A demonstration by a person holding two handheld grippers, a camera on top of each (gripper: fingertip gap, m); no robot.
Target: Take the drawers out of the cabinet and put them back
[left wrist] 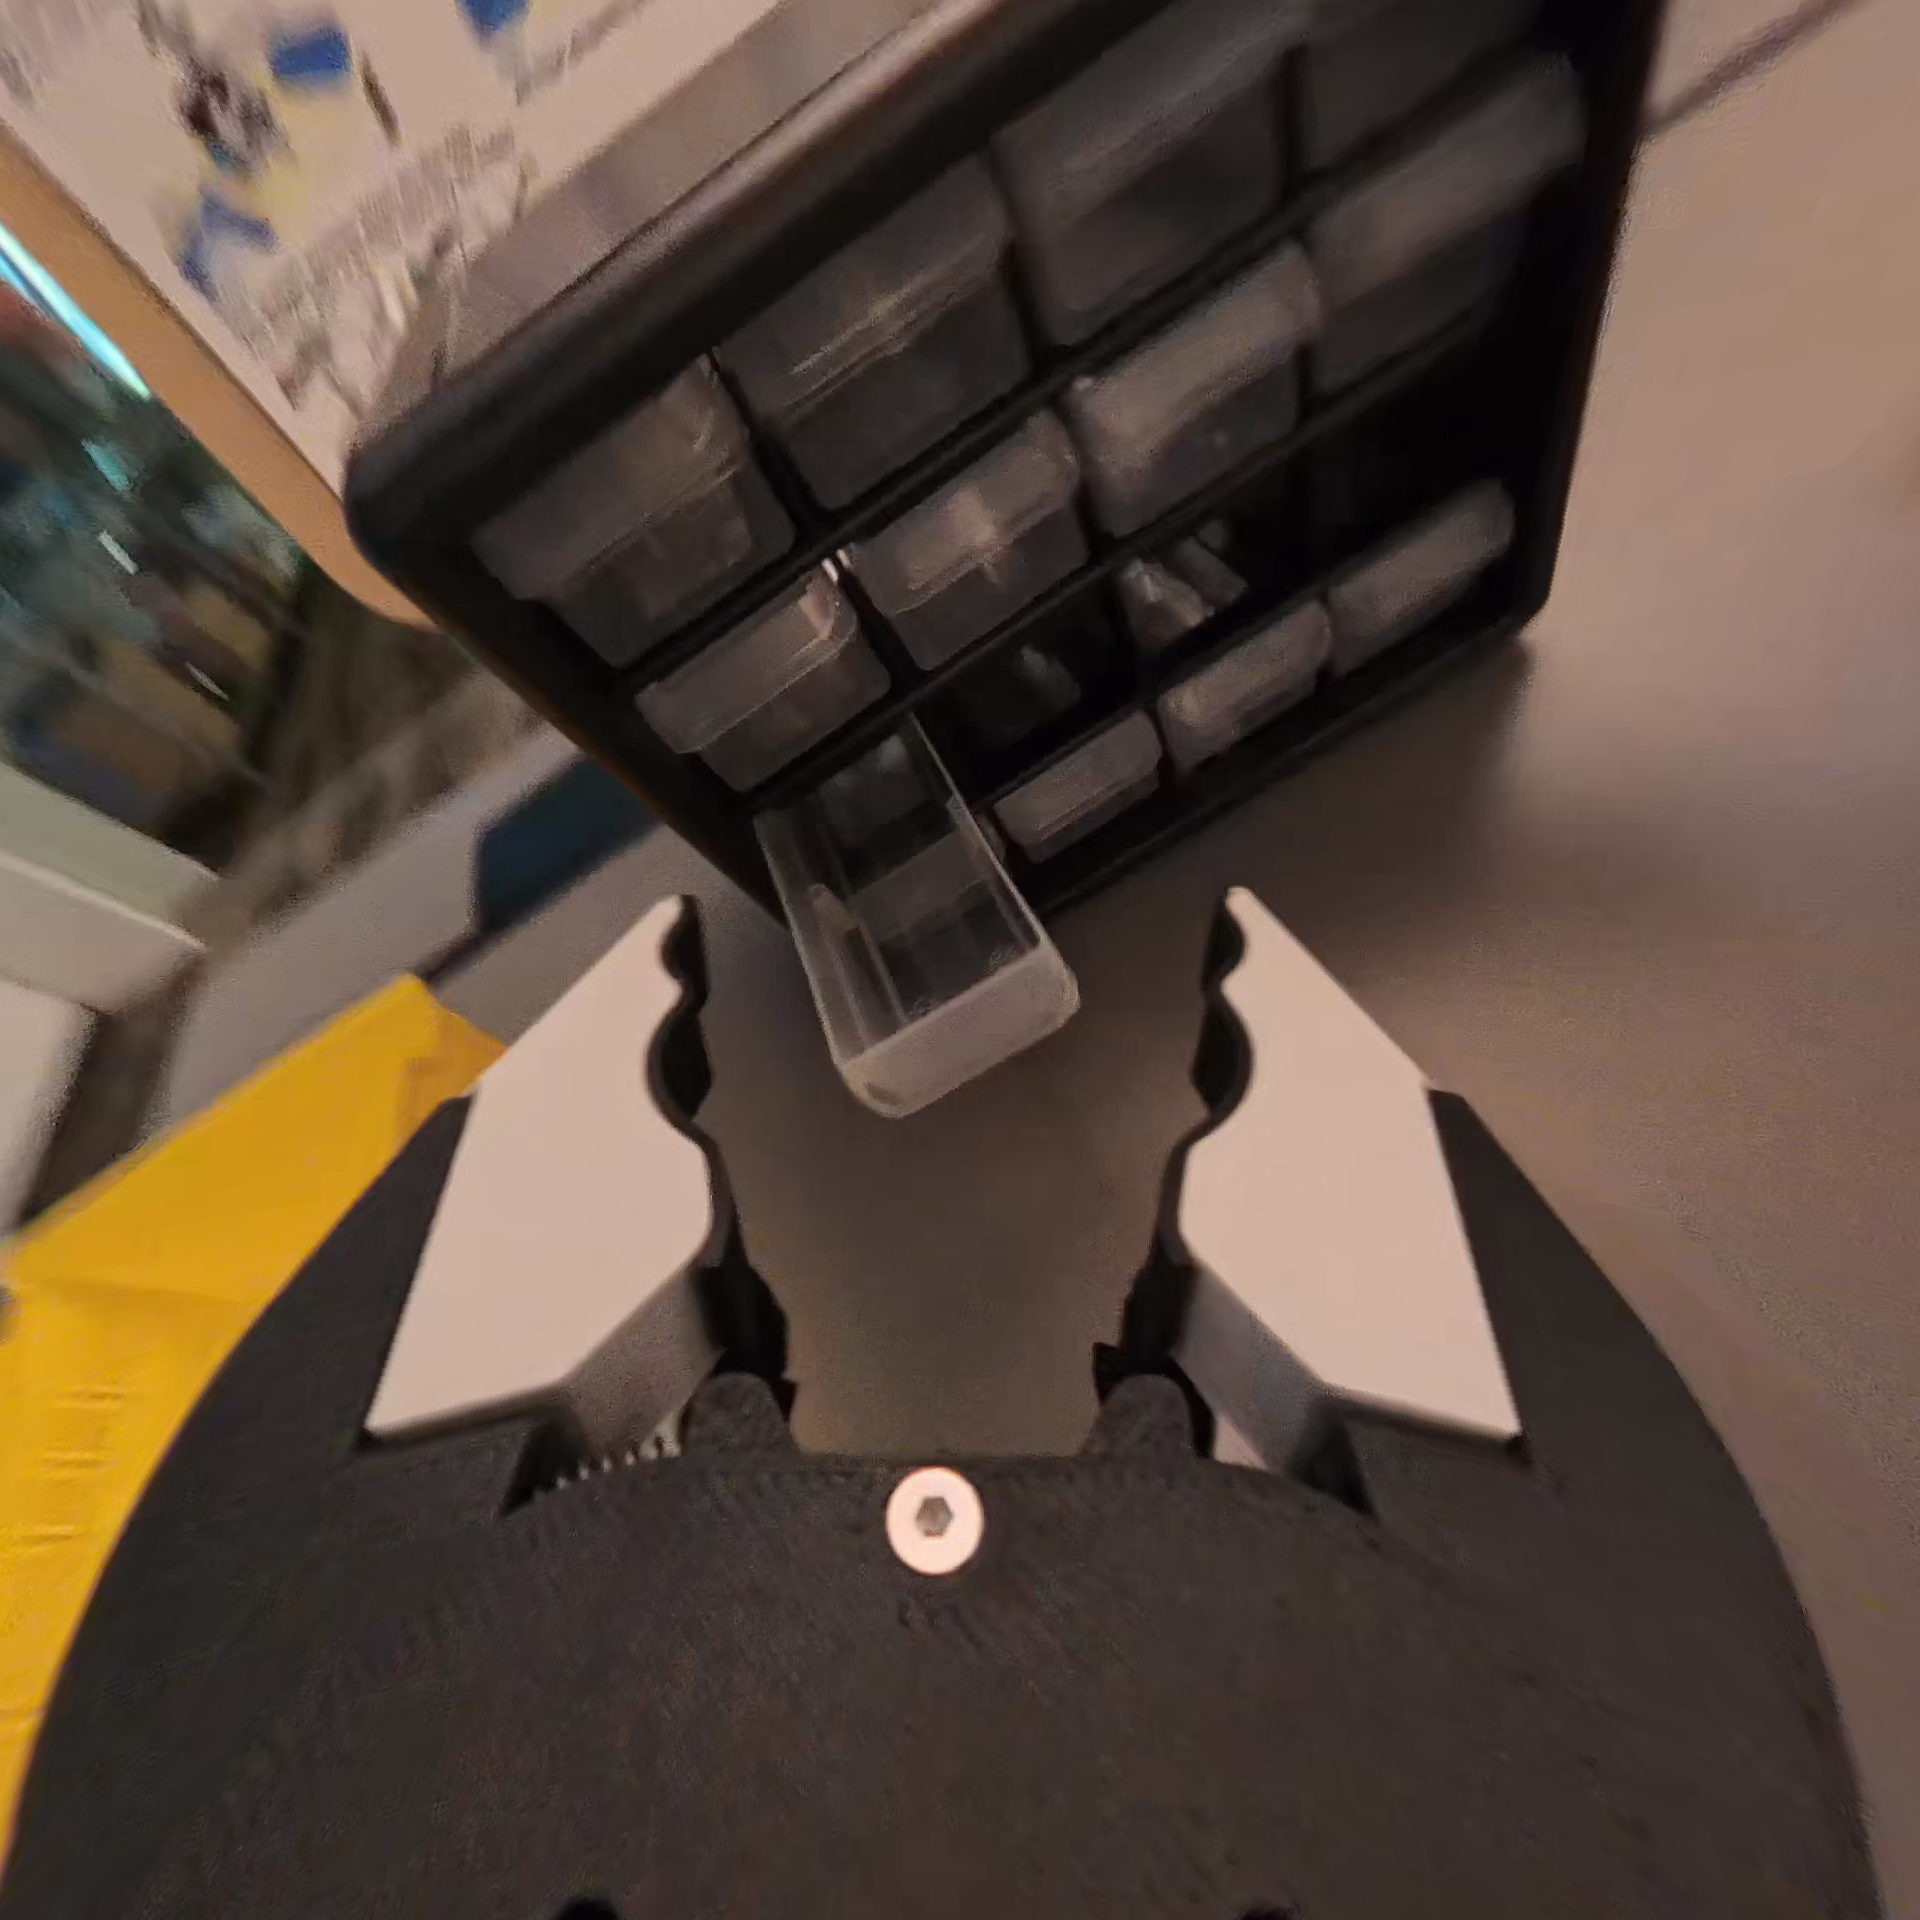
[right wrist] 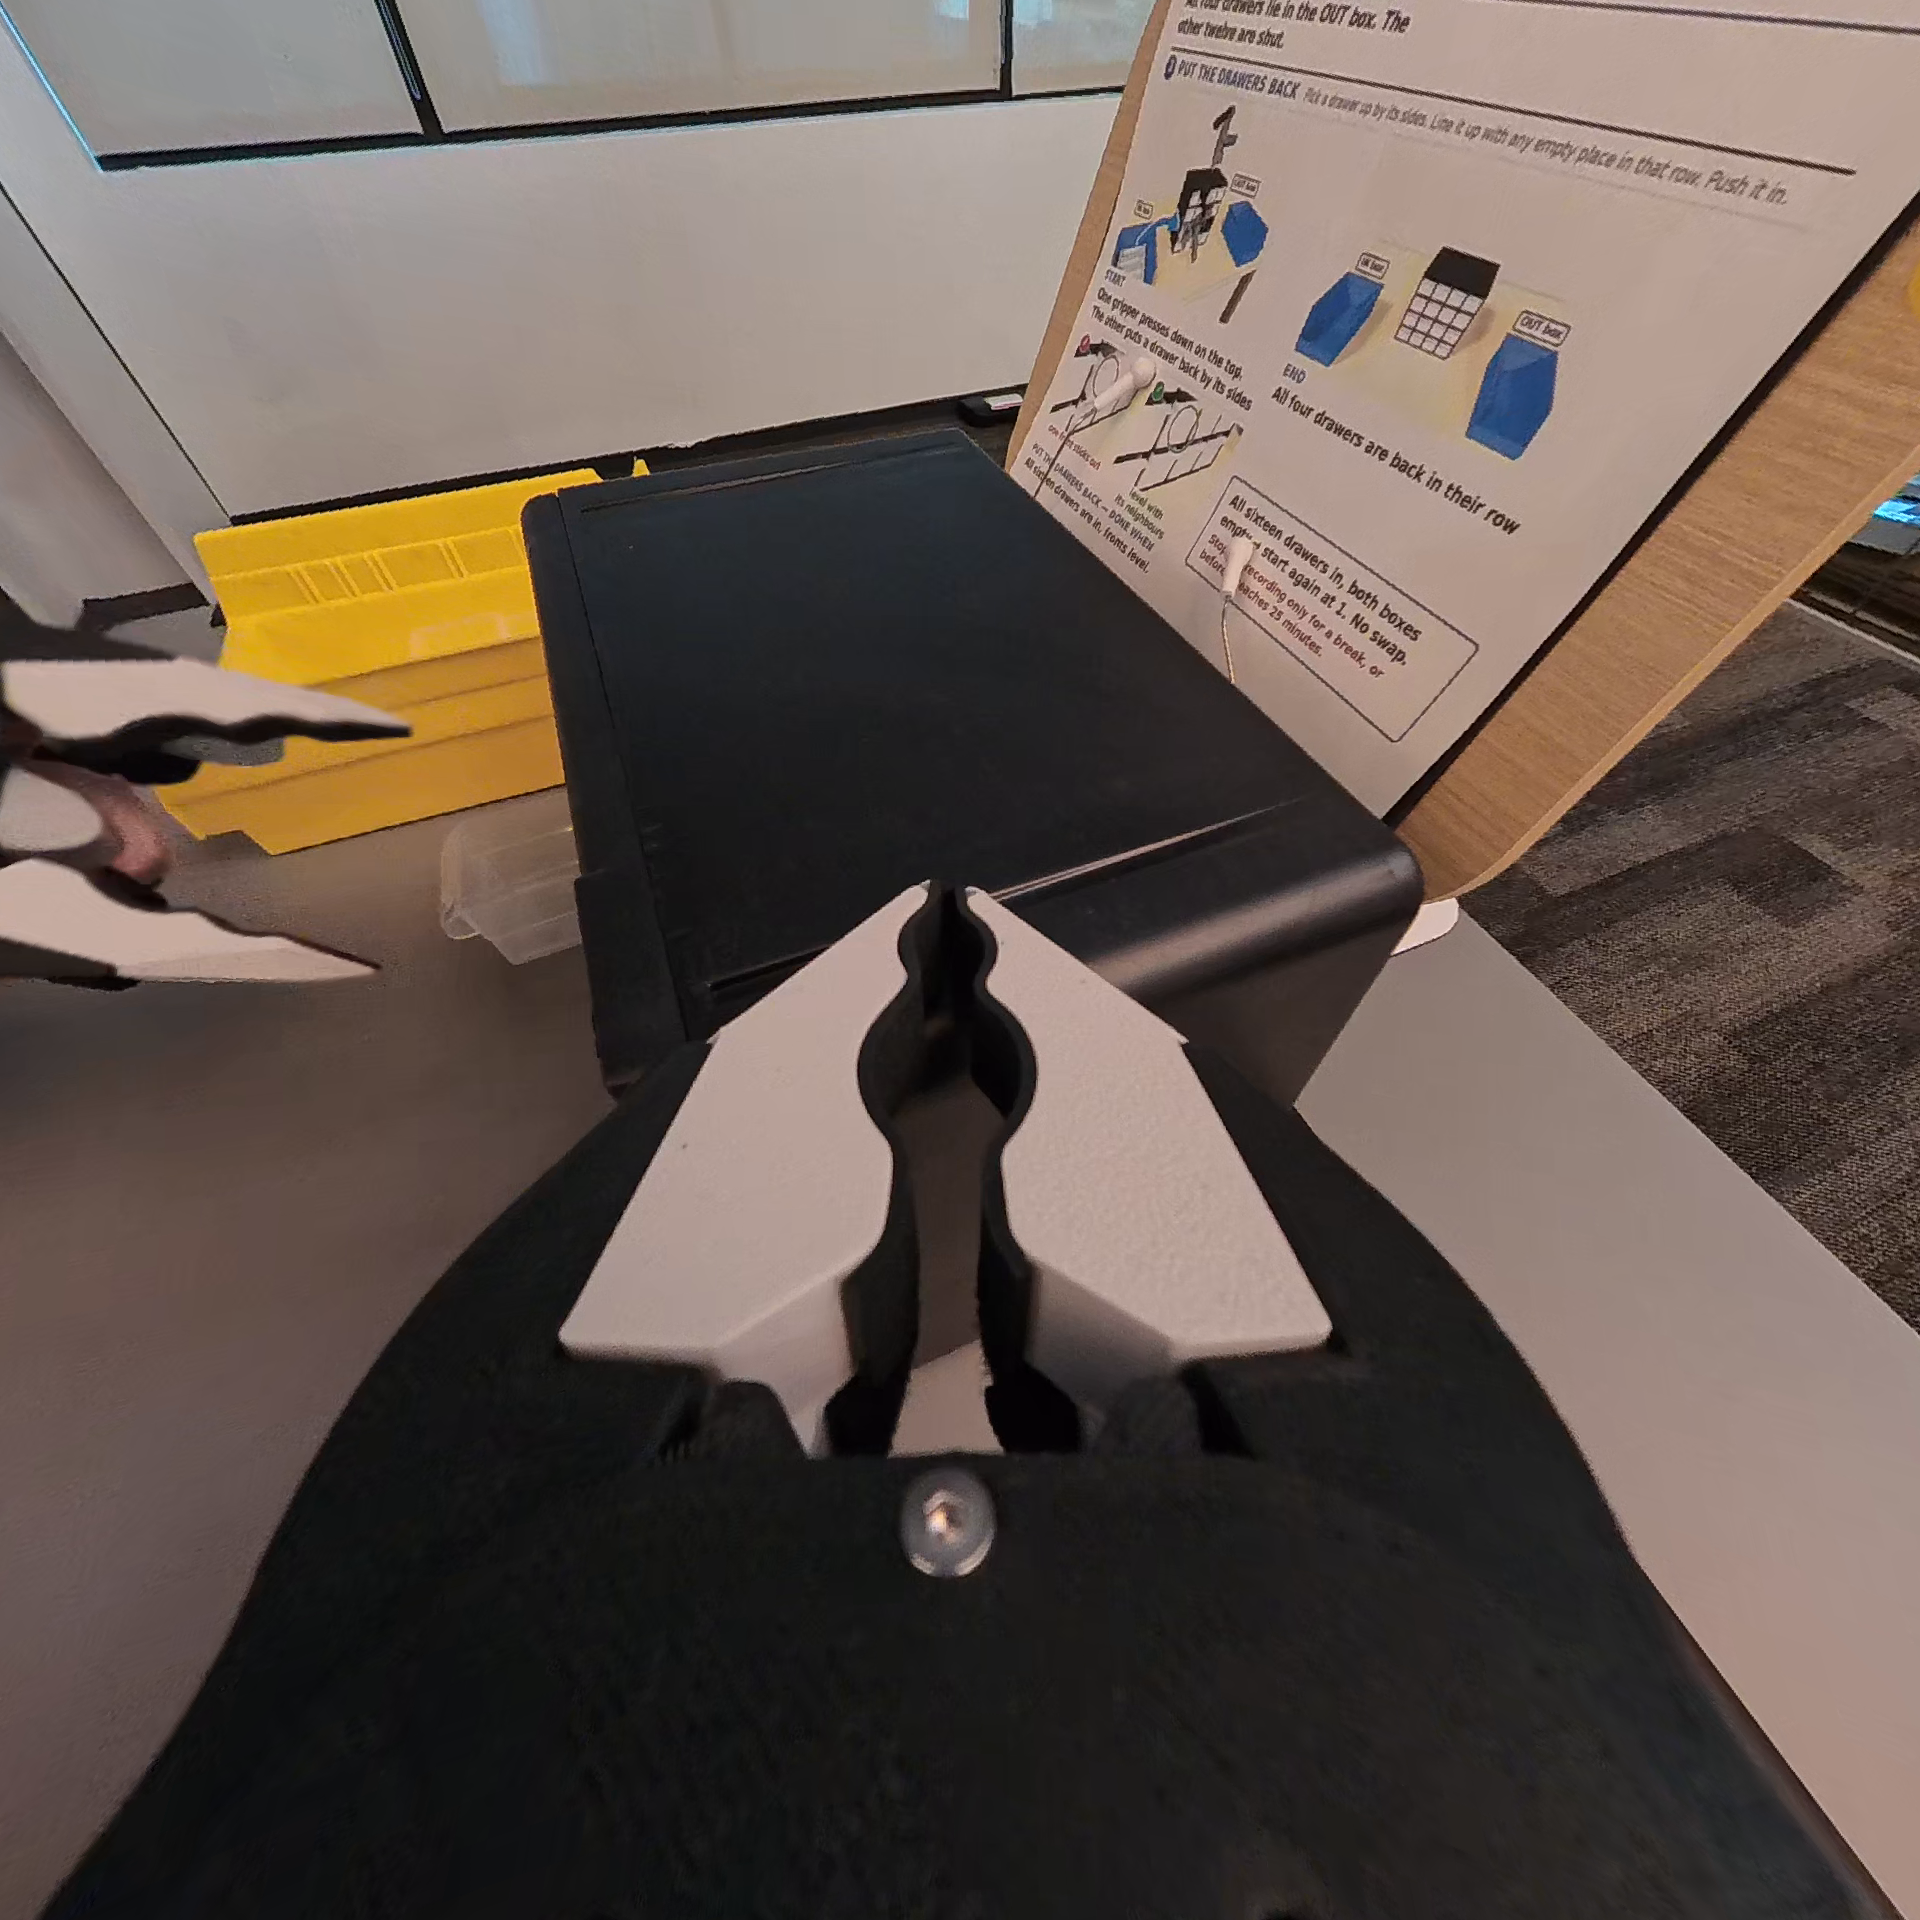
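Our left gripper gapes empty before the half-out clear plastic drawer; our closed right gripper steadies the black plastic cabinet, which a skewed pull could tip.

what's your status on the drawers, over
Left gripper open, lined up on half-out clear drawer. Right gripper shut, resting on cabinet top. Two slots empty beside that drawer. Nothing blocking.

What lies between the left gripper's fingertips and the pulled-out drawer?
Only bare grey table, in the left wrist view; left gripper open, short of the drawer.
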